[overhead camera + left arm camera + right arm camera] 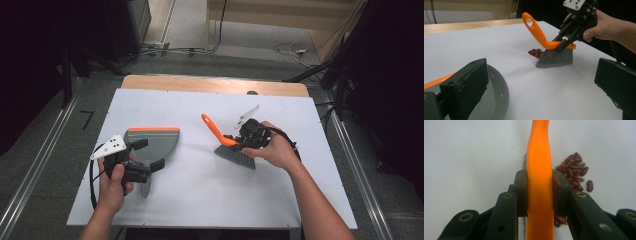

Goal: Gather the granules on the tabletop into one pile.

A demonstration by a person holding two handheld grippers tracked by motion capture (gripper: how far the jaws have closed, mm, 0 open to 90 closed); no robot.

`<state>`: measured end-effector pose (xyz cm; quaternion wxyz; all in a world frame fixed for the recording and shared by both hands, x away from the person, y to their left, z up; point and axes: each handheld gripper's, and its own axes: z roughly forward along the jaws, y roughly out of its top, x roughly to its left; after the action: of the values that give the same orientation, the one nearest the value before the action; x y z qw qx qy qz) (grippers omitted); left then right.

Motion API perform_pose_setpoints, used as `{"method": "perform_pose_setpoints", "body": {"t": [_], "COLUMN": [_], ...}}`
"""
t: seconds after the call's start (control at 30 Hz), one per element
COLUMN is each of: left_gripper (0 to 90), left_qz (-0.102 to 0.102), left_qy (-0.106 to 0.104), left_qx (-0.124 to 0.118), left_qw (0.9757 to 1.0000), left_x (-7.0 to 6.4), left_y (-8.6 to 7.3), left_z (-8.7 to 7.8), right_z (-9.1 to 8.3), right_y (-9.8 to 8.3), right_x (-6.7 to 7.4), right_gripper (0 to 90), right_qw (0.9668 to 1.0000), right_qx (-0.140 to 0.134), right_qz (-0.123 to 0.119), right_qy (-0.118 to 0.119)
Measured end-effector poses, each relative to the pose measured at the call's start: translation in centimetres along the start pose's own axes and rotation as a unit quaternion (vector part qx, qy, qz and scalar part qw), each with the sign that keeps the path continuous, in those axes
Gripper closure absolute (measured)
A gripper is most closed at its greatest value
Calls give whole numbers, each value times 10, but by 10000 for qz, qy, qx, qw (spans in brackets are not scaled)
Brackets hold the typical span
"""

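Note:
A hand brush with an orange handle (pixel 215 129) and grey bristles (pixel 236 156) stands bristles-down right of the table's centre. My right gripper (pixel 237 143) is shut on the handle (pixel 539 170) just above the bristles. A small pile of dark red beans (pixel 574 173) lies on the white board right beside the bristles (pixel 555 58). A grey dustpan (pixel 155 141) with an orange front edge lies flat at the left. My left gripper (pixel 149 154) hovers open over its rear part, jaws wide apart, one above the pan's rim (pixel 499 92).
The white board (pixel 200 190) covers the table, with a wooden strip (pixel 210 84) at the far edge. Cables and dark stands sit on the floor beyond. Metal rails (pixel 30 170) run along both sides of the table.

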<state>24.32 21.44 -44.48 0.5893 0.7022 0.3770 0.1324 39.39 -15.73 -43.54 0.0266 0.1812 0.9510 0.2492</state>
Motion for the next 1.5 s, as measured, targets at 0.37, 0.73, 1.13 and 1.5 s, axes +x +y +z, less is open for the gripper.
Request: {"method": "perform_pose_setpoints", "body": {"t": [0.37, 0.73, 1.13, 1.5], "left_gripper": [0, 0, 0, 0], "left_qz": [10, -5, 37, 42], "left_qy": [2, 2, -20, -14], "left_qx": [14, 3, 9, 21], "left_qw": [10000, 10000, 10000, 10000], "left_x": [0, 0, -1, -1], "left_y": [0, -1, 1, 0], "left_z": [1, 0, 1, 1], "right_z": [-1, -47, -34, -10], "right_y": [4, -7, -42, -12], "right_x": [-10, -6, -24, -7], "right_gripper": [686, 687, 687, 689], "right_qw": [9996, 9923, 9332, 9339], "right_qx": [-107, -962, -379, -381], "right_qz": [-141, 574, 2923, 2911], "right_qy": [-223, -538, -2055, -2038]}}
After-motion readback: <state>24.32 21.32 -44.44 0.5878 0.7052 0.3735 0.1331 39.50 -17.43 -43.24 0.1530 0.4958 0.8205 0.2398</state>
